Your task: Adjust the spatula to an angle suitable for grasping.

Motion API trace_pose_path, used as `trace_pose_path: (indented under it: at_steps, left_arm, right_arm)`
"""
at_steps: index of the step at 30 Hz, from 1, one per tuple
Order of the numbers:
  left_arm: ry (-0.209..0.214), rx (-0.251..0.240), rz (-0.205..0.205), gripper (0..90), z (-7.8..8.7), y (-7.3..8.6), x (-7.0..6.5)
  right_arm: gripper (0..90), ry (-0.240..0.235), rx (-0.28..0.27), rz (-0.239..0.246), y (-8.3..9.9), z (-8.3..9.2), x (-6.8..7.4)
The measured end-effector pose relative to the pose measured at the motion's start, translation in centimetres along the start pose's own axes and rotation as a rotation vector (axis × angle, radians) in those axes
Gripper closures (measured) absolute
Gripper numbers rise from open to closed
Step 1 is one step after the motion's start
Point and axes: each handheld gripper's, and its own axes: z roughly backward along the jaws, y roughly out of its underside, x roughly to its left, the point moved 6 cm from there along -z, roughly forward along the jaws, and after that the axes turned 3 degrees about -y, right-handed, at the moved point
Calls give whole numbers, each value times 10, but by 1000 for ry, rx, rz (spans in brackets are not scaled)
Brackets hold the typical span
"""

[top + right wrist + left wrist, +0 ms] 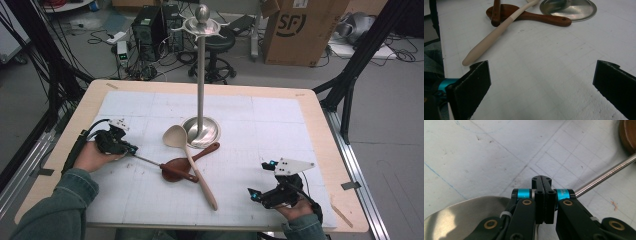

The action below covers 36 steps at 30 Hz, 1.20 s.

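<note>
Ladle [150,161] with the steel shaft was pinched right at its metal end by your left gripper [131,149], jaws squeezed tight on it at the left of the white mat [280,130]. Its dark wood grip lay across the brown wooden spoon [176,167], and the pale wooden spoon [192,162] crossed over that pile, so it was kinda tangled. Just behind sat the hanging stand [201,75]. Your right gripper [262,181] was well apart near the front edge, jaws wide, holding nothing.
</note>
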Motion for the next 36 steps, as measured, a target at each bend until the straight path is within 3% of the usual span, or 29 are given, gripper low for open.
trace_pose_path:
  at_steps: [5, 11, 24, 31, 36]
  left_arm:
    - [18, -16, 8, 898, 4, 7, -2]
    - [30, -8, -10, 898, 8, 14, -7]
    - [56, -40, -23, 898, 18, 32, -16]
    - [61, -60, -34, 898, 21, 31, -19]
    - [71, -82, -64, 898, 26, 26, -27]
  right_arm:
    - [2, -2, 3, 0, 0, -1, 1]
    - [2, -7, 3, -3, 0, -1, 1]
    - [2, -14, 11, 0, 0, -3, 2]
    - [2, -18, 14, -1, 0, -4, 2]
    - [2, -21, 18, -5, 0, -5, 3]
